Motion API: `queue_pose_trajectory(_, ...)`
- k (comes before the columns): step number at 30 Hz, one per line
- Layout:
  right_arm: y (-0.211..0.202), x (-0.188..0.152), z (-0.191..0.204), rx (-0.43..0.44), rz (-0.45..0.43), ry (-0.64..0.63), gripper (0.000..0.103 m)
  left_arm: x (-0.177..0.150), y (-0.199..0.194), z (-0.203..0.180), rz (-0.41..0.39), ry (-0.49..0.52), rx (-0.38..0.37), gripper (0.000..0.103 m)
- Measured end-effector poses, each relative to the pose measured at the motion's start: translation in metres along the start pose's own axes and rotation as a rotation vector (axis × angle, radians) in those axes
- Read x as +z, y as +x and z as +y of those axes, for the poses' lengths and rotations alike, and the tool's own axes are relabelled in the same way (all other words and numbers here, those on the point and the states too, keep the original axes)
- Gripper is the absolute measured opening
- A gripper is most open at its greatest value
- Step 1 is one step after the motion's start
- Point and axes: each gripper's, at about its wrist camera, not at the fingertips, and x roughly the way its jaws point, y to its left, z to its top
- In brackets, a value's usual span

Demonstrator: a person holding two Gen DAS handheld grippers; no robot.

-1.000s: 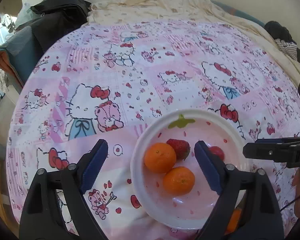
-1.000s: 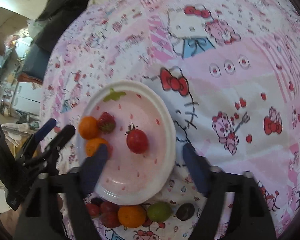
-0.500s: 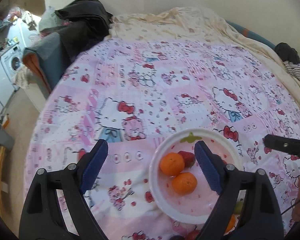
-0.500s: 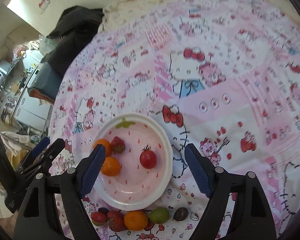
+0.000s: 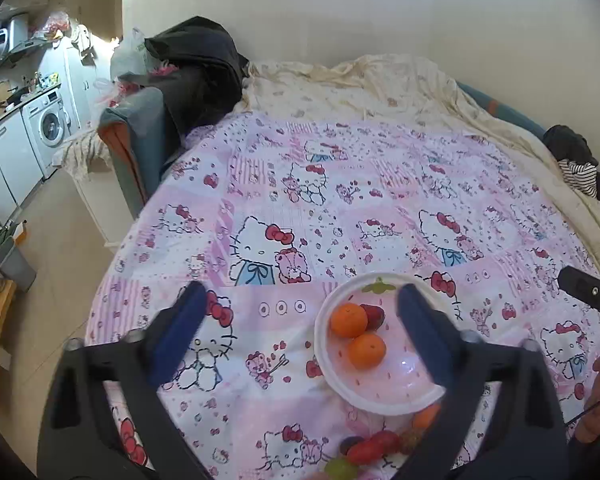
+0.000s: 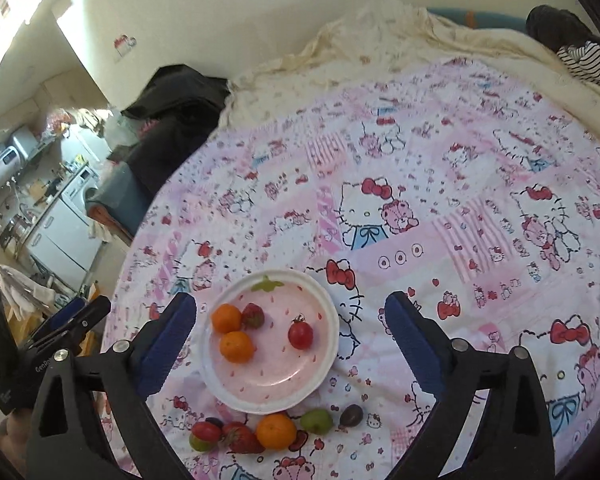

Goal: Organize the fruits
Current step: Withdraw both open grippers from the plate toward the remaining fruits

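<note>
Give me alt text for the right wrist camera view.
A white plate on a pink cartoon-print bedspread holds two oranges, a strawberry and a tomato, framed by the open right gripper. More fruit lies loose just below the plate.

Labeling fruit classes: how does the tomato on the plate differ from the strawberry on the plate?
The tomato is smooth, round and glossy with a small dark stem; the strawberry is duller and more irregular. The tomato sits alone on the plate, while the strawberry touches an orange. Both are red and lie inside the plate, held by neither claw.
</note>
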Motion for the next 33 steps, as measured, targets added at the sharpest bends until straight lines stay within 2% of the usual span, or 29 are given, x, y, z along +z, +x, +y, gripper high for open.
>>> queue_pose_trajectory(3,-0.014,-0.008,0.002,-0.011,-0.020,-0.006,0.098,-0.004,-0.013,0.003,-0.015,0.002,0.008,0.100)
queue_pose_trajectory(10,-0.037,-0.027,0.009,-0.028,-0.036,-0.033,0.098,-0.024,-0.031,0.006,0.015,0.003,0.029,0.100)
queue_pose_trajectory(17,-0.032,-0.051,-0.003,-0.076,0.040,0.034,0.098,-0.048,-0.033,0.004,0.092,0.024,0.060,0.100)
queue_pose_trajectory(21,-0.024,-0.058,-0.008,-0.120,0.081,0.027,0.098,-0.057,-0.028,0.004,0.132,0.036,0.070,0.100)
queue_pose_trajectory(27,-0.014,-0.064,-0.014,-0.120,0.135,0.052,0.098,-0.072,-0.005,0.009,0.265,0.007,0.050,0.099)
queue_pose_trajectory(30,-0.008,-0.066,-0.019,-0.131,0.165,0.070,0.098,-0.086,0.016,0.001,0.374,0.007,-0.007,0.087)
queue_pose_trajectory(32,-0.004,-0.066,-0.023,-0.126,0.180,0.096,0.098,-0.095,0.027,-0.004,0.429,-0.002,-0.044,0.074)
queue_pose_trajectory(33,-0.002,-0.066,-0.024,-0.125,0.185,0.103,0.098,-0.101,0.034,-0.008,0.460,-0.018,-0.075,0.072)
